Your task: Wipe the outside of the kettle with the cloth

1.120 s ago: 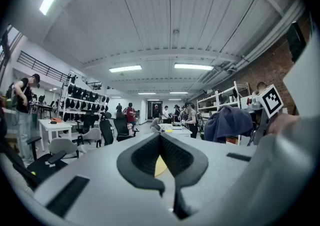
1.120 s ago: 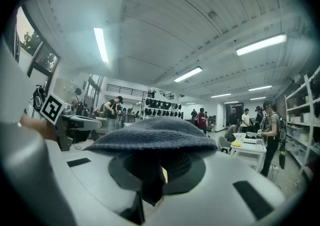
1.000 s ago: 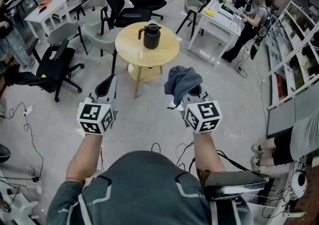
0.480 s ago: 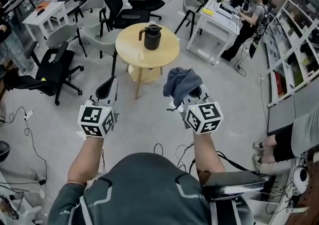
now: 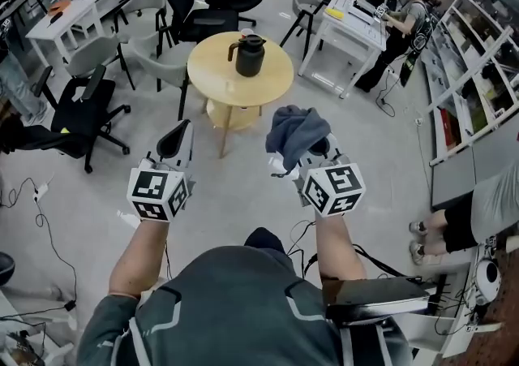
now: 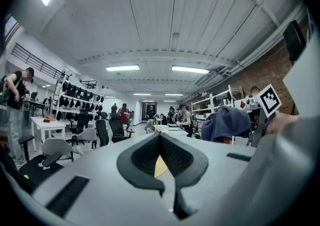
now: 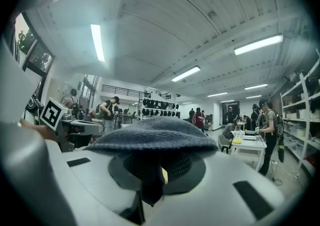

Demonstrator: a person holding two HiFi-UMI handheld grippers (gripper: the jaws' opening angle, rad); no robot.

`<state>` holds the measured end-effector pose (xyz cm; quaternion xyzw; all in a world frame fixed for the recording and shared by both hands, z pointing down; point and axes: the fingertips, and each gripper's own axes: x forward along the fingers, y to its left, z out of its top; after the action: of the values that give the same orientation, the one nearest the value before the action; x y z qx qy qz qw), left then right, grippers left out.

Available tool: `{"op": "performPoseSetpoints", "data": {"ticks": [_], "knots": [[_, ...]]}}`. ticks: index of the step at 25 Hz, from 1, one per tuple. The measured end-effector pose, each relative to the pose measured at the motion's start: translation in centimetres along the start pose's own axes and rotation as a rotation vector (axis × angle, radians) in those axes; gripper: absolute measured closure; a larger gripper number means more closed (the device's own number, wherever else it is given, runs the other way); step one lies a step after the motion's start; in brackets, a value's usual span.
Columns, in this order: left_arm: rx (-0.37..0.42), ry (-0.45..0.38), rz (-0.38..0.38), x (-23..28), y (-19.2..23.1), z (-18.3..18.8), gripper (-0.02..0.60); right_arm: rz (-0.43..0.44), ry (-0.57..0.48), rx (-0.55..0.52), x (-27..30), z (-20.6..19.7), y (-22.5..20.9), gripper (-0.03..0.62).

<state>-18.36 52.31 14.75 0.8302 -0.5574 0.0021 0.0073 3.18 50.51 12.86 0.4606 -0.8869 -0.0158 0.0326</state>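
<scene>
A black kettle stands upright on a round wooden table some way ahead of me in the head view. My right gripper is shut on a blue-grey cloth, which bunches over its jaws; in the right gripper view the cloth drapes across both pads. My left gripper is shut with nothing between its pads, the two meeting along one line. Both grippers point level toward the table, well short of it. In the left gripper view the cloth shows at the right.
Grey and black office chairs ring the table's left and far sides. White desks with people at them stand at the back right, metal shelving along the right. Cables trail over the floor at the left.
Both grippers and the view have shifted forward toward the round table. The cloth stays gripped in the right gripper, and the left stays shut.
</scene>
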Motion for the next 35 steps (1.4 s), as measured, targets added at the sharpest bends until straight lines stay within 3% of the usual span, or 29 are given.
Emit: {"op": "performPoseSetpoints", "data": {"ticks": [12, 23, 28, 35], "knots": [[-0.008, 0.030, 0.065, 6.3, 5.4, -1.7, 0.574, 0.053, 0.001, 0.007, 9.8, -0.8, -4.2, 0.539], [0.024, 0.080, 0.100, 20.5, 8.9, -2.4, 0.572, 0.109, 0.037, 0.037, 22.1, -2.1, -13.7, 0.539], [0.002, 0.116, 0.106, 27.6, 10.2, -3.9, 0.572, 0.135, 0.059, 0.055, 26.7, -3.5, -18.1, 0.539], [-0.005, 0.160, 0.101, 34.4, 12.3, -5.8, 0.572, 0.152, 0.079, 0.083, 32.2, -5.6, -21.6, 0.539]]}}
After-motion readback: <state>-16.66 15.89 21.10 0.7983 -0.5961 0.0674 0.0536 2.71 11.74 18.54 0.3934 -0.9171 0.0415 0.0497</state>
